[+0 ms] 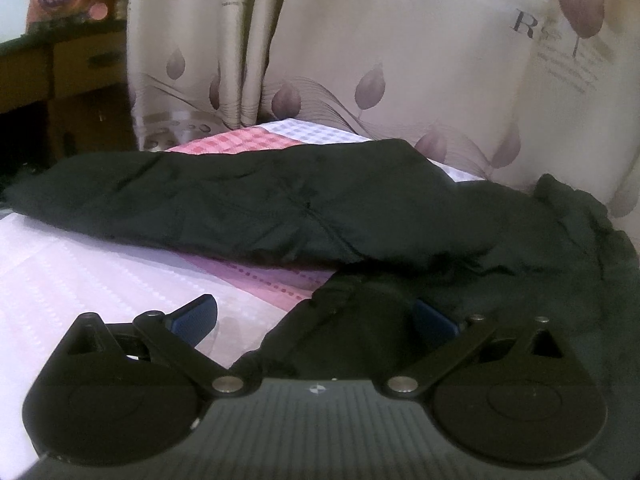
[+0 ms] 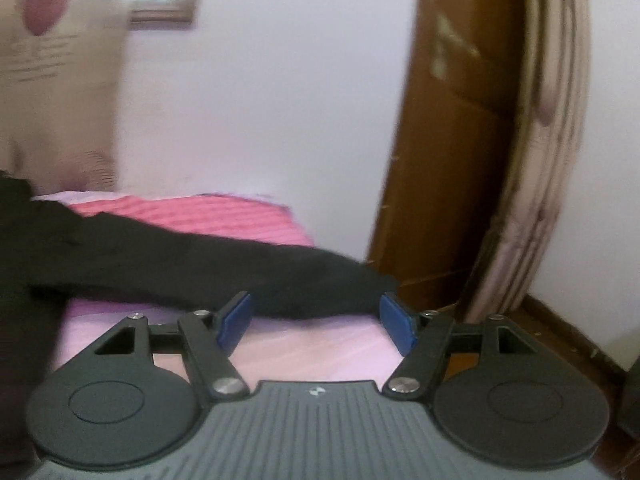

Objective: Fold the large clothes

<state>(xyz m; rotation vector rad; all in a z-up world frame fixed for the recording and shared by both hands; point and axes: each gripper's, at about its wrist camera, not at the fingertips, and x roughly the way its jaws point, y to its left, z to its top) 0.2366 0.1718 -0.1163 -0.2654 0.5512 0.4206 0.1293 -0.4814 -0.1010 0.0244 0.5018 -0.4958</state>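
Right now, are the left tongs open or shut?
Open. In the left wrist view the left tongs have their blue pads spread wide, with an edge of the black garment lying between them, not pinched.

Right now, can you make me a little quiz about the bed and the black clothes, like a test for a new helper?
1. True or false: the left gripper is shut tight on the black garment.
2. What does the black garment lie on? A) a wooden floor B) a pink and white bedsheet C) a chair
3. Fill in: behind the bed in the left wrist view hangs a beige ____ with a leaf print.

Key:
1. False. Its jaws are wide open, with a bit of cloth between them.
2. B
3. curtain

The right gripper is open too, with the end of the garment just beyond its fingertips.
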